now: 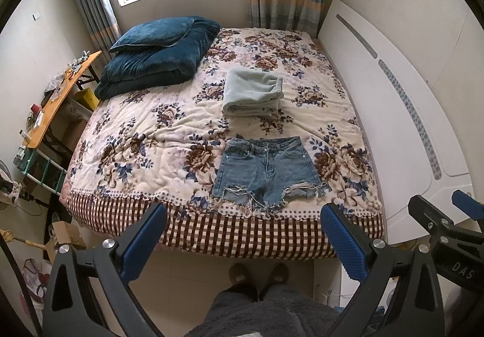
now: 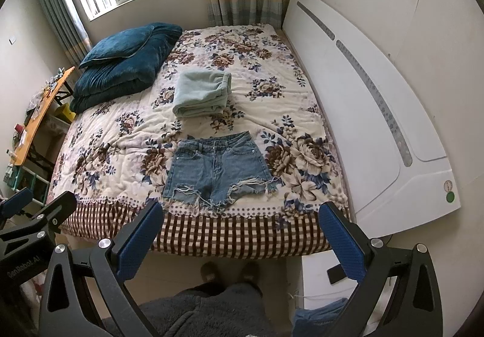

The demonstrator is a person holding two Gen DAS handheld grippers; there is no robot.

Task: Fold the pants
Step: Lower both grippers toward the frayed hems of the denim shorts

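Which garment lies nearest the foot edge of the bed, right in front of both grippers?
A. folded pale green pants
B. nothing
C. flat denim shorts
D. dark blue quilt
C: the denim shorts lie spread flat at the near edge, with the folded pale green pants farther up the bed.

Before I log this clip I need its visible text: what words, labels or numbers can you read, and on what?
"DAS": white letters on the right gripper body, seen in the left wrist view.
"GenRobot.AI": on the left gripper body, seen in the right wrist view; partly dim.
Round stickers on the white headboard: print too small to read.
Denim shorts: no readable label.
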